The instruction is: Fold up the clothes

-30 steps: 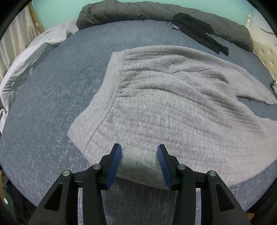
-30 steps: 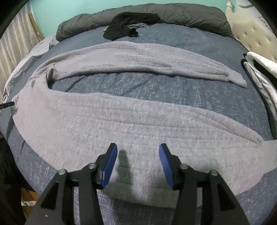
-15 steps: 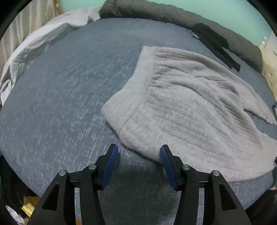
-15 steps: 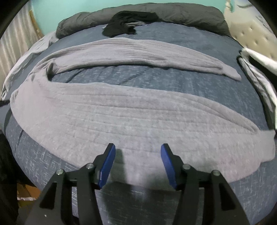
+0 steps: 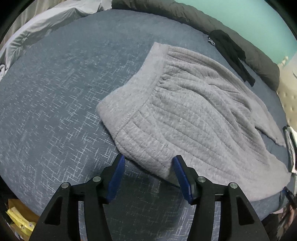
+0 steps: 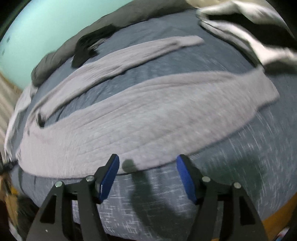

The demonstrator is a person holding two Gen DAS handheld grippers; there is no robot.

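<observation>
Trousers: the grey trousers (image 5: 185,118) are spread flat across the middle of the frame on the bed (image 5: 55,111), legs parted, no fold seen.
Fabric: soft, ribbed, fleecy; elastic waistband at centre left.
Left tongs (image 5: 147,163): released, empty, at the near hem.
Right tongs (image 6: 147,163): released, empty.
Beyond: a black garment (image 5: 232,53) at upper right.

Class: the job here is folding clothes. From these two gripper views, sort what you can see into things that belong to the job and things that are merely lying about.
Belongs to the job:
grey ribbed trousers, spread flat on the bed
left gripper, open
right gripper, open

Lying about:
blue bedspread
black garment
dark grey duvet roll
pale sheet
white and black clothing
</observation>
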